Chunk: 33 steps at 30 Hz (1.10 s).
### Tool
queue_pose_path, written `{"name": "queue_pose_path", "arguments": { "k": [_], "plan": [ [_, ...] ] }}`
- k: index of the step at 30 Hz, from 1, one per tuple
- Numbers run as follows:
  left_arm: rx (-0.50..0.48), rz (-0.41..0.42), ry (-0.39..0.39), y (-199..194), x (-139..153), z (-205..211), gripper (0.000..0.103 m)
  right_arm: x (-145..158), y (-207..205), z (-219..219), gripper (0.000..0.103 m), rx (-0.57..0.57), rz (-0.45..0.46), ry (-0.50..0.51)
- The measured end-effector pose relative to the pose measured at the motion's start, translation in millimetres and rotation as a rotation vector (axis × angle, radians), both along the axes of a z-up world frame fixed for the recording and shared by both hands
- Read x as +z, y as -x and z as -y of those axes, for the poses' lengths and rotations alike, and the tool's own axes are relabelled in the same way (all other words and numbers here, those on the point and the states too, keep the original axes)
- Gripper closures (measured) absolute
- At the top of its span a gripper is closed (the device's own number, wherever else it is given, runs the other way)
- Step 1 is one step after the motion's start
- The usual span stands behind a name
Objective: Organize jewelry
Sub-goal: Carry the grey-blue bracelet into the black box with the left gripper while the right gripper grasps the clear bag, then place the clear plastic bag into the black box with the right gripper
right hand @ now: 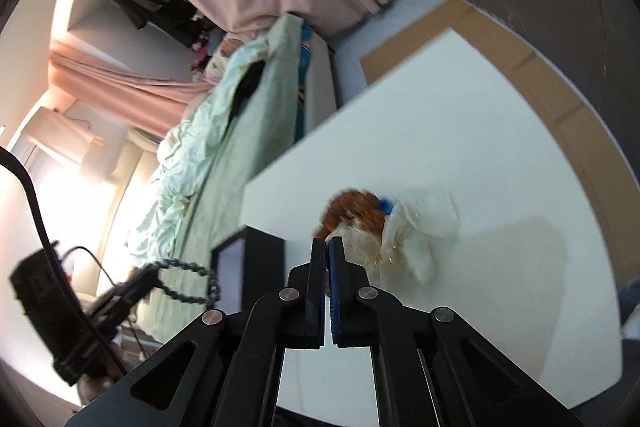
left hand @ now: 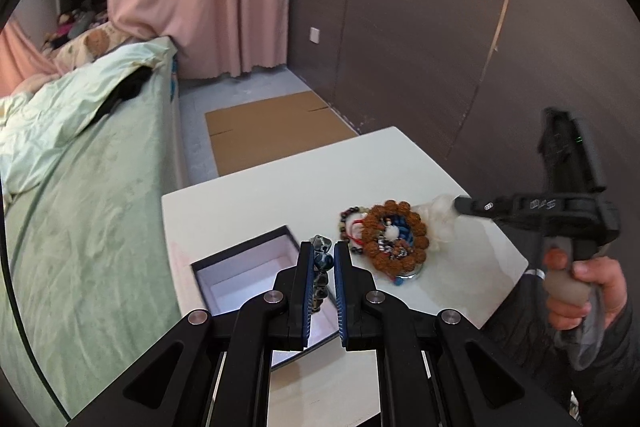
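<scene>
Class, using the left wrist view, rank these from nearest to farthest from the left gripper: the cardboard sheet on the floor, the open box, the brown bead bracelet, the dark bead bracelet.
1. dark bead bracelet, clamped in the left gripper.
2. open box, just below-left.
3. brown bead bracelet, right, on the table.
4. cardboard sheet, far beyond the table.

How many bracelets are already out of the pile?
1: the dark beaded bracelet held in the left gripper above the open box. The pile holds several tangled strands; exact number unclear.
</scene>
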<state>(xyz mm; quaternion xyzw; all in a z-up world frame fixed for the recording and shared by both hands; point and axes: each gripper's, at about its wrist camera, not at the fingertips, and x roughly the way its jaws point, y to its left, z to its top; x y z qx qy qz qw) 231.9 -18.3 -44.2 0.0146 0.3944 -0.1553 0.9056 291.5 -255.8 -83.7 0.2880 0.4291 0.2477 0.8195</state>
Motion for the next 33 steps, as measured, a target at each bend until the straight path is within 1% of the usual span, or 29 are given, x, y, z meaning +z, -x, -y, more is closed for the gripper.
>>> {"name": "queue_pose_path", "arguments": {
  "k": [3, 8, 11, 14, 16, 17, 18, 20, 22, 28, 33],
  "plan": [
    [0.024, 0.004, 0.007, 2, 0, -9, 0.093, 14, 2, -2, 0.100, 0.009, 0.030, 0.000],
    [0.058, -0.009, 0.024, -1, -7, -24, 0.093, 37, 3, -18, 0.100, 0.024, 0.071, -0.002],
    [0.069, -0.022, 0.049, -4, -11, -30, 0.093, 46, 4, -24, 0.100, 0.038, 0.086, -0.011],
    [0.060, -0.037, 0.098, -7, -13, -36, 0.091, 52, 8, -29, 0.100, 0.058, 0.098, -0.023],
    [0.079, -0.049, 0.101, -9, -14, -40, 0.084, 58, 9, -39, 0.100, 0.078, 0.110, -0.032],
    [0.097, -0.049, 0.105, -9, -14, -43, 0.067, 60, 9, -43, 0.100, 0.085, 0.114, -0.034],
    [0.109, -0.043, 0.113, -8, -13, -47, 0.043, 62, 10, -47, 0.100, 0.093, 0.118, -0.037],
    [0.143, -0.009, 0.140, -2, -9, -58, 0.022, 66, 10, -57, 0.100, 0.115, 0.124, -0.047],
    [0.164, 0.008, 0.146, 2, -5, -66, 0.022, 68, 10, -69, 0.100, 0.138, 0.127, -0.056],
    [0.220, 0.014, 0.140, 12, -1, -89, 0.022, 68, 8, -99, 0.100, 0.186, 0.123, -0.069],
    [0.251, 0.008, 0.133, 18, -2, -105, 0.022, 58, 3, -125, 0.100, 0.225, 0.093, -0.089]
  ]
}}
